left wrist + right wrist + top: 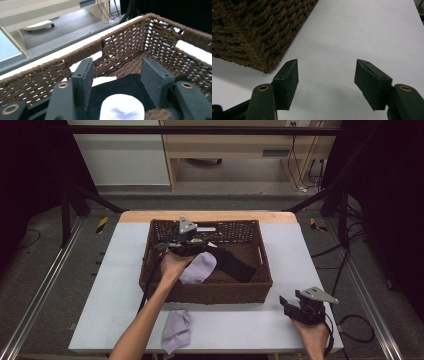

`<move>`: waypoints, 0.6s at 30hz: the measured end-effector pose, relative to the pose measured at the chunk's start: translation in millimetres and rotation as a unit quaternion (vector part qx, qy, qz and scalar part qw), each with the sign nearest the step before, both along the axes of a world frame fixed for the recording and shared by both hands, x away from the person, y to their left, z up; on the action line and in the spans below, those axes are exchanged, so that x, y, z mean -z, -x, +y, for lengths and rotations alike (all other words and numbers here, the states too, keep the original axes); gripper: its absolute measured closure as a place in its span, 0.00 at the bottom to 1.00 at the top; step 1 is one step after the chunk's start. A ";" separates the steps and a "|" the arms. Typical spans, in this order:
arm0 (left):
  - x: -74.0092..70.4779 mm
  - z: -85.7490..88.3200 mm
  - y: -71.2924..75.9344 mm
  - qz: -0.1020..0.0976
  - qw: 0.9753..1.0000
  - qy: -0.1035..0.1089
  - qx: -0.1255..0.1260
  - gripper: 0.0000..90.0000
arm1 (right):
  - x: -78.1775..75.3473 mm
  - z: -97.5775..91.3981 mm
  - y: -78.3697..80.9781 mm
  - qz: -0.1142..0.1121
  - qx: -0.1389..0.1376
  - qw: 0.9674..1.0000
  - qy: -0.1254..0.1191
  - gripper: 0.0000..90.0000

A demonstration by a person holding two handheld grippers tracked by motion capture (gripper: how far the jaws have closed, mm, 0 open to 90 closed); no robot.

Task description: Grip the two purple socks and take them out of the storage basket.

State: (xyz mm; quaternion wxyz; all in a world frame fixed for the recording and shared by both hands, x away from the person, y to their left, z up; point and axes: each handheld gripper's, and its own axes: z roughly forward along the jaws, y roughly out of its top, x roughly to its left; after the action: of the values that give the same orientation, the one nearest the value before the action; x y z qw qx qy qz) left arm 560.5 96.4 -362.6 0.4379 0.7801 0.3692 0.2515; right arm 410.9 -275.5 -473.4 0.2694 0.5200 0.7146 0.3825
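Wicker basket (pixel 150 270) sits mid-worktop (pixel 115 270), and everything else is best placed against it. Over its far-left part hangs the left tool (pixel 192 240), held by a hand whose forearm crosses the basket's near rim. In the left gripper view that tool's (pixel 117 75) two black jaws stand wide apart, pads touching nothing. Between and below them lie a black cloth (pixel 125 85) and a pale lilac sock (pixel 122 108) on the basket floor; the sock looks to rest on top of the black cloth, though its lower part is cut off by the frame edge, so the overlap is hard to judge. From above, the lilac sock (pixel 200 267) lies in the basket's left-centre, just beside the hand, and the black cloth (pixel 235 262) stretches from it toward the basket's right side. A white piece (pixel 105 80) shows just past the black cloth, against the far wall.

Outside the basket, in front of its near wall, a second lilac sock (pixel 176 330) lies crumpled on the worktop. The right tool (pixel 292 307) rests off the basket's near-right corner; in the right gripper view its (pixel 327 75) jaws are spread over bare worktop, gripping nothing, with the basket corner (pixel 262 37) just beyond its left jaw.
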 end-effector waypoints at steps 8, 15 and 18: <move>22.5 -12.9 -10.8 0.054 0.998 -0.031 0.015 0.46 | -0.2 0.1 0.6 -0.006 0.005 1.000 0.000 0.41; 33.2 -17.8 -12.0 0.085 0.994 -0.055 0.028 0.45 | 0.4 -1.3 -0.5 -0.010 0.010 1.000 -0.006 0.41; 37.1 -18.1 -12.4 0.095 0.993 -0.066 0.023 0.45 | 0.2 -0.1 -0.9 -0.011 0.010 1.000 -0.007 0.41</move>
State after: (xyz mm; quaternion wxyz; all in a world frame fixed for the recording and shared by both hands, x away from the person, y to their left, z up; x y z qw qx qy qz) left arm 572.8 78.4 -399.7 0.3541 0.8360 0.3736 0.1899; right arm 411.8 -275.6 -473.6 0.2772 0.5249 0.7039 0.3901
